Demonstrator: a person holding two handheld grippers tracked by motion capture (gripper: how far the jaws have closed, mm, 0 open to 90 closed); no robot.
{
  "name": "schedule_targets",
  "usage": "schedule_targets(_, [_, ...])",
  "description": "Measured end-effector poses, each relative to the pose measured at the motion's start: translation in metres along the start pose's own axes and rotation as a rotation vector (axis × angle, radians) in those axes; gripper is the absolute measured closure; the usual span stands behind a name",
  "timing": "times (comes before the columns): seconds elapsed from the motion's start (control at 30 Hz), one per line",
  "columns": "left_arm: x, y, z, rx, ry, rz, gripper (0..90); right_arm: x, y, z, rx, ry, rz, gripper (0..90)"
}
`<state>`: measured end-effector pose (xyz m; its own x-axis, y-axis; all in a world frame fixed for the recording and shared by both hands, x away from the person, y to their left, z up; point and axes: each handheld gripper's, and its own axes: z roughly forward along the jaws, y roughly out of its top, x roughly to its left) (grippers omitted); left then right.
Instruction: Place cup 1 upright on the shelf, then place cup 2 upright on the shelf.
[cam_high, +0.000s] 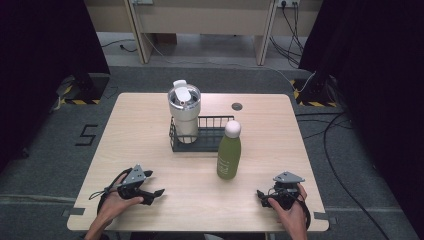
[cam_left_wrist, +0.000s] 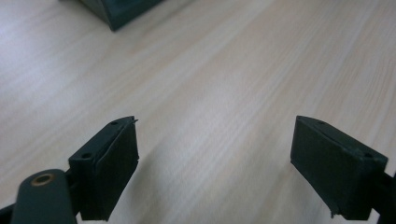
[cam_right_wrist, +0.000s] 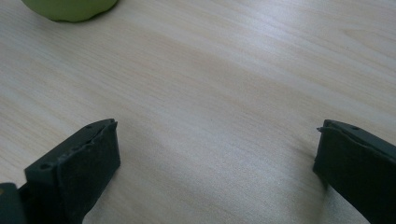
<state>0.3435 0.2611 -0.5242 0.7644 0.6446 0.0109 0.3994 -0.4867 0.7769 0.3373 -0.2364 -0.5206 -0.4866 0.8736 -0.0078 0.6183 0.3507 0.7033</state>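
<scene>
left gripper (cam_high: 156, 192): fingers released, holding nothing | right gripper (cam_high: 261, 194): fingers released, holding nothing | green bottle (cam_high: 229, 151): upright mid-bench (cam_high: 125, 130), just beside wire basket (cam_high: 212, 140) holding steel tumbler (cam_high: 183, 112)

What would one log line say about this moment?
left hand-held gripper: open, empty | right hand-held gripper: open, empty | green bottle: upright on table

Steel tumbler (cam_high: 183, 112) with a white lid is standing upright in the left end of the black wire basket (cam_high: 216, 118). The basket is sitting mid-table (cam_high: 140, 130), with a round grommet (cam_high: 237, 106) lying behind it. Cables (cam_high: 327, 145) are trailing over the floor to the right.
</scene>
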Motion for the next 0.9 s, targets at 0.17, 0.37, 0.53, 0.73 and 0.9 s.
schedule_targets(0.17, [-0.001, -0.004, -0.003, 0.036, 0.002, -0.031, 14.1, 0.000, 0.000, 0.000, -0.001, 0.000, -0.003, 0.4])
schedule_targets(0.37, [-0.001, -0.004, -0.003, 0.035, 0.000, -0.034, 13.7, 0.000, 0.000, 0.000, -0.001, 0.000, 0.000, 0.4])
schedule_targets(0.53, [0.000, -0.004, -0.003, 0.035, -0.001, -0.036, 13.5, 0.001, -0.001, -0.002, -0.017, 0.013, -0.005, 12.1])
schedule_targets(0.73, [0.000, -0.004, -0.003, 0.039, 0.002, -0.036, 12.6, 0.002, 0.004, -0.012, -0.122, 0.046, 0.013, 16.9])
schedule_targets(0.9, [0.000, -0.004, -0.002, 0.039, 0.004, -0.038, 12.4, 0.014, 0.013, -0.020, -0.173, 0.069, -0.025, 15.7])
